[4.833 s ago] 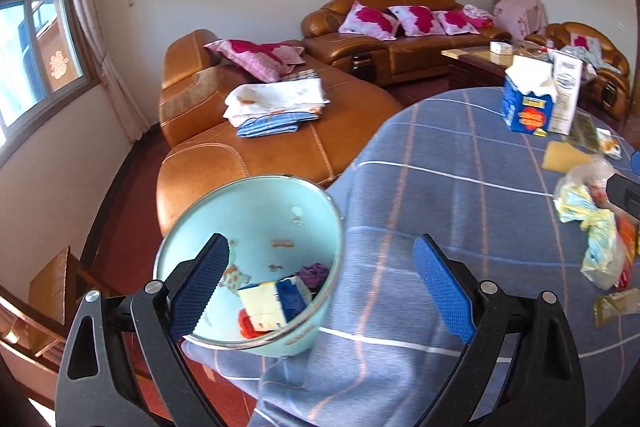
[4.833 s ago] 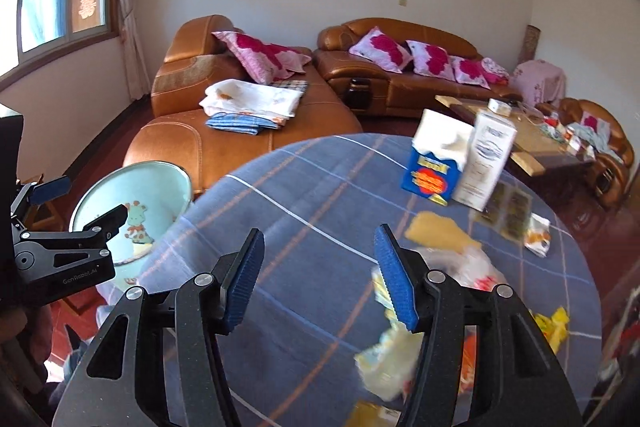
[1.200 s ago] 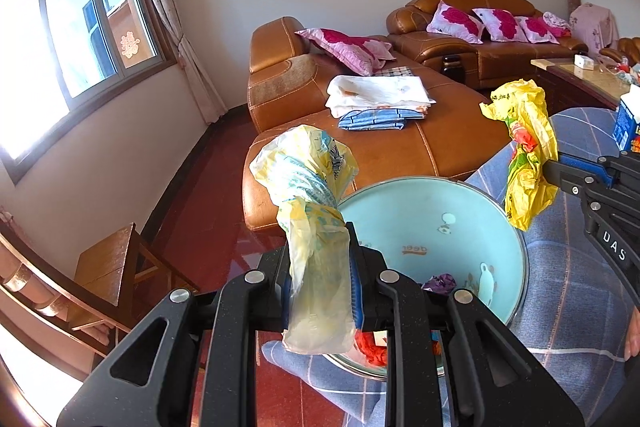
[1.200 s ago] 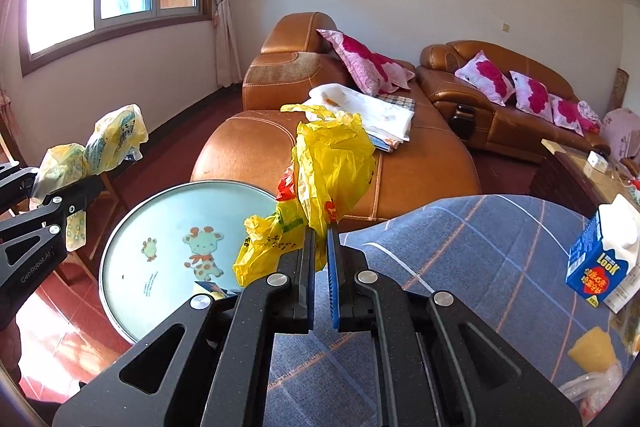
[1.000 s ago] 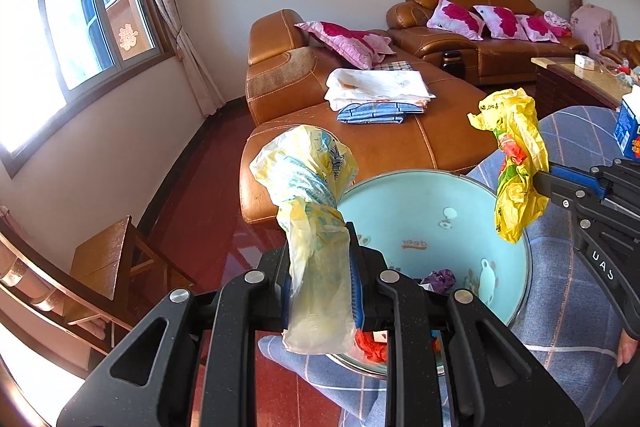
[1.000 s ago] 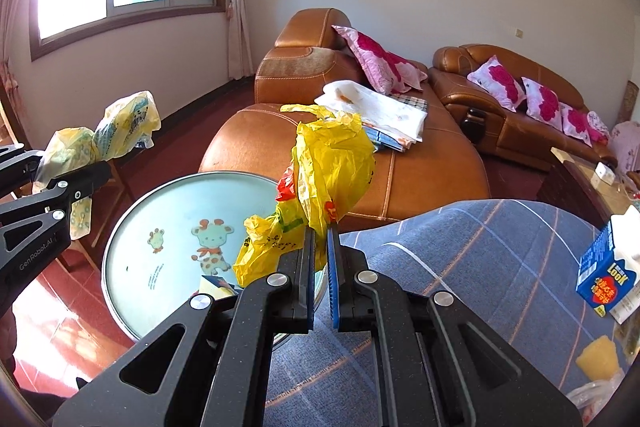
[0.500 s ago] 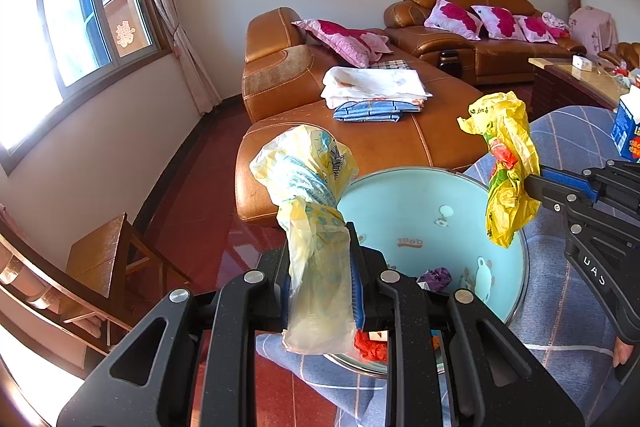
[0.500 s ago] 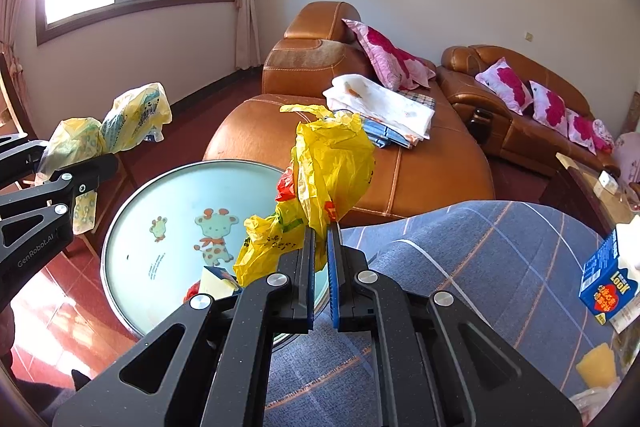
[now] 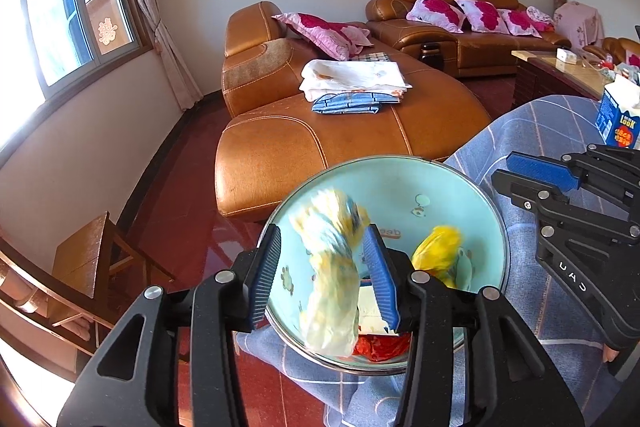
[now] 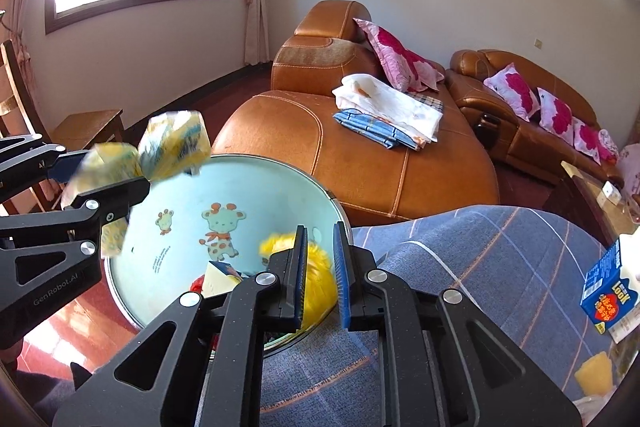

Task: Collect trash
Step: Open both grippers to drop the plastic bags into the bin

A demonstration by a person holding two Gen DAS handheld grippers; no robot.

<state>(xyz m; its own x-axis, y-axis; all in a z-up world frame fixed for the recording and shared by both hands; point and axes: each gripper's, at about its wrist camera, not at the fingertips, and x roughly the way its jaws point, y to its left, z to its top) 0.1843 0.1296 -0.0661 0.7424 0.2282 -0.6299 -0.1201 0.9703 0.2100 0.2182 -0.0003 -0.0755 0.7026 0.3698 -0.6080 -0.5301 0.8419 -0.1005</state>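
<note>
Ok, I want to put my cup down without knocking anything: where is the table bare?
The blue checked tablecloth is bare between the pale blue round bin and the blue milk carton. It gets cluttered at the near right edge, by the yellow scrap.

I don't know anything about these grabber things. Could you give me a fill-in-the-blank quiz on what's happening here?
The left gripper and the right gripper both stand ____.
The blurred yellow wrapper is dropping into the light blue ____.
Its inner wall shows a cartoon ____.
The folded linens lie on the leather ____.

Missing words: open; bin; giraffe; sofa.
</note>
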